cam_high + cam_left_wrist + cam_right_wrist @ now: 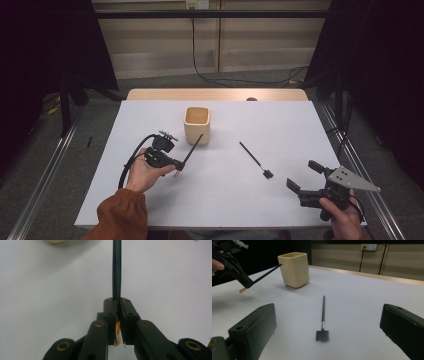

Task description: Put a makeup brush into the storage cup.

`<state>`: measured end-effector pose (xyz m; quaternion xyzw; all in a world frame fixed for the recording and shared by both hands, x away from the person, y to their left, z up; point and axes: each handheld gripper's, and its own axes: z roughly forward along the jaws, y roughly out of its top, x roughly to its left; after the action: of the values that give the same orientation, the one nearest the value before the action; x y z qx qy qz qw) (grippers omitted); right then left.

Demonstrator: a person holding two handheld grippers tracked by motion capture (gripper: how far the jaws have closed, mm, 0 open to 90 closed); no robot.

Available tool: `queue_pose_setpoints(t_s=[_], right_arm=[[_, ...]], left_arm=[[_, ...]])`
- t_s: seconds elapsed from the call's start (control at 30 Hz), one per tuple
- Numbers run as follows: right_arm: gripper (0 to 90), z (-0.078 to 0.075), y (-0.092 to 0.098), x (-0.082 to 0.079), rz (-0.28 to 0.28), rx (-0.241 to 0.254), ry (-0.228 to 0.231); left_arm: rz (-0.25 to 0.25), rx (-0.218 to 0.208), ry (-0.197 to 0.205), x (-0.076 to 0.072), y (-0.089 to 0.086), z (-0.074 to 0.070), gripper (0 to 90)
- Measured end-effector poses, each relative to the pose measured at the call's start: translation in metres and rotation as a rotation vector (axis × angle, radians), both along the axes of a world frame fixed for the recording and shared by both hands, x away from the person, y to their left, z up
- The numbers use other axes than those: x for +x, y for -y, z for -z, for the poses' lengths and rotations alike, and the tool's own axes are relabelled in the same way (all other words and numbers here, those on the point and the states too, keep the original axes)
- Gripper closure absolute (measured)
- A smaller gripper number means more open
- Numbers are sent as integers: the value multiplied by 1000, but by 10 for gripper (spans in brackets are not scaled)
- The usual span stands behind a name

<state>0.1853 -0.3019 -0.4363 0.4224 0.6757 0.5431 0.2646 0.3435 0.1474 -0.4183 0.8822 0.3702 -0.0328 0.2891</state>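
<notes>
Left hand-held gripper (176, 165) is clamped on a thin dark brush w/ tan tip (192, 148), lifted off the white bench (280, 130); long axis points up-right at the cream square cup (197, 125) (just beyond). Right hand-held gripper (303, 176) idles, jaws apart, nearer the black flat-headed brush (255, 160).

Rust-orange sleeve (122, 212), black brass-riveted jaws
</notes>
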Motion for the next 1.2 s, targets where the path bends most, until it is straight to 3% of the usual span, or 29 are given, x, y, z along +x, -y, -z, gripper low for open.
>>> queue_pose_setpoints(t_s=[0.13,0.37,0.57,0.77,0.8,1.07,1.2], right_arm=[[0,0,0,0,-1,1,-1],[0,0,0,0,-2,-1,2],[0,0,0,0,-3,-1,2],[0,0,-1,0,-5,-2,-1],[0,0,0,0,-4,-2,0],[0,0,0,0,-3,0,3],[0,0,0,-1,-2,0,3]], left_arm=[[-8,-46,49,-3,-2,-5,846],[-78,-135,131,-9,-11,-7,846],[-95,-208,219,-18,-17,-13,845],[-96,-269,278,-22,-22,-19,846],[-99,-298,306,-23,-25,-20,846],[-96,-382,385,-28,-29,-27,846],[-97,-408,392,-30,-29,-28,845]])
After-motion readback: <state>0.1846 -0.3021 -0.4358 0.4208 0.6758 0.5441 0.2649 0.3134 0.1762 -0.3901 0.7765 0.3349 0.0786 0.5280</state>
